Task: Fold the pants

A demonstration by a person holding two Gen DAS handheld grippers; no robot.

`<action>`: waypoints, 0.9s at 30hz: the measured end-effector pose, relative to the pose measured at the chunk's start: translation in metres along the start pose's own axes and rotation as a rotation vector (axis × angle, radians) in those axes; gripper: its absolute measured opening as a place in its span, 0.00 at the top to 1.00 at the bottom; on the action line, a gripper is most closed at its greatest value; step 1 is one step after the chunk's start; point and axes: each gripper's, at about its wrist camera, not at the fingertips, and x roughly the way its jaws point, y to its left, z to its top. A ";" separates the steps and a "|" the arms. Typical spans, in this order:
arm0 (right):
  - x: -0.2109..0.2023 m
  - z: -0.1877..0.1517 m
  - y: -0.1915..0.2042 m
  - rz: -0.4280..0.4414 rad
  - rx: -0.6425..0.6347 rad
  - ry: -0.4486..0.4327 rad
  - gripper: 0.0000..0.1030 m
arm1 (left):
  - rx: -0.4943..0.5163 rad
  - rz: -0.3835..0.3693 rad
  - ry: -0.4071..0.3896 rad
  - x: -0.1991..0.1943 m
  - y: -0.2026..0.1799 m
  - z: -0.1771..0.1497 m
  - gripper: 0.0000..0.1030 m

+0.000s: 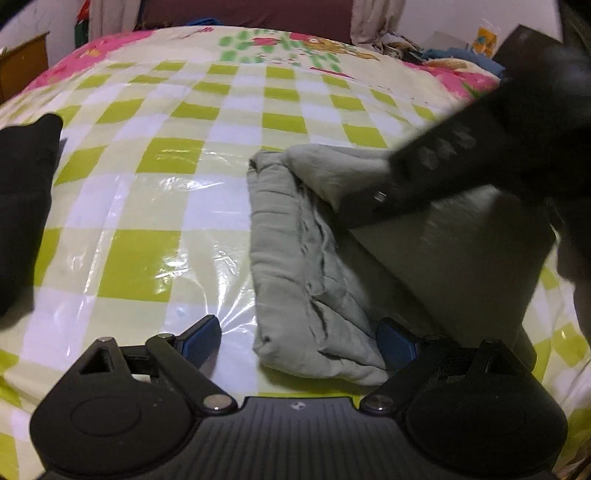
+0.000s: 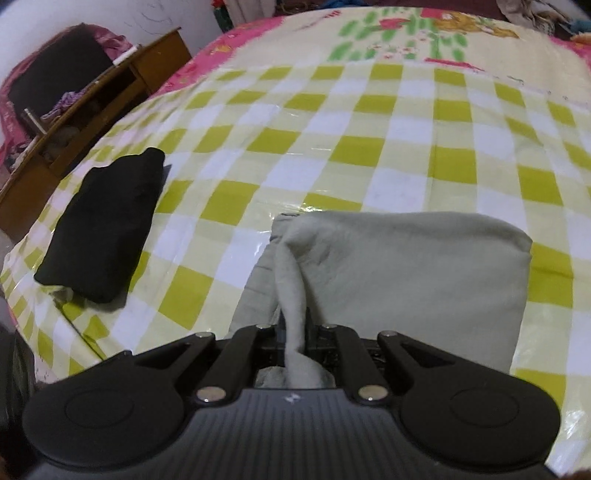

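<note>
Checked bedspread [image 2: 369, 147] (glossy), grey-green pants [image 2: 406, 266], folded black garment [image 2: 103, 229], wooden shelf [image 2: 92, 99]

- Home bedroom.
- Bed [image 2: 369, 122] fills both views; green-and-white checked sheet with pink cartoon border, under glossy clear plastic.
- Wooden side cabinet [image 2: 92, 110] off the bed's left edge, shelves cluttered.
- Curtain [image 1: 373, 18] and dark headboard [image 1: 243, 13] beyond the far edge.
- Loose clothes heaped [image 1: 454, 53] at the far right corner.
- Folded black garment [image 2: 103, 225] near the left edge.
</note>
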 end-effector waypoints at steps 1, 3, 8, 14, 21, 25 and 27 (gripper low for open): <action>0.000 0.002 0.002 -0.008 0.003 -0.007 0.94 | 0.003 -0.008 0.000 -0.001 -0.001 0.000 0.00; -0.004 0.010 0.001 -0.003 0.046 -0.042 0.95 | -0.006 -0.021 -0.004 -0.003 0.002 0.000 0.00; -0.022 0.025 -0.001 0.001 0.159 -0.153 0.95 | -0.063 -0.044 -0.025 -0.008 0.015 0.004 0.00; 0.012 0.032 0.017 0.006 0.160 -0.091 0.93 | -0.115 0.023 -0.112 -0.026 0.033 0.003 0.00; 0.039 0.042 0.020 0.094 0.251 -0.044 0.89 | -0.096 0.050 -0.115 -0.031 0.034 -0.002 0.00; 0.034 0.042 0.022 0.202 0.258 -0.055 0.65 | -0.091 -0.005 -0.139 -0.044 0.039 -0.010 0.00; 0.028 0.045 0.018 0.224 0.266 -0.071 0.61 | -0.080 -0.021 -0.154 -0.050 0.039 -0.012 0.00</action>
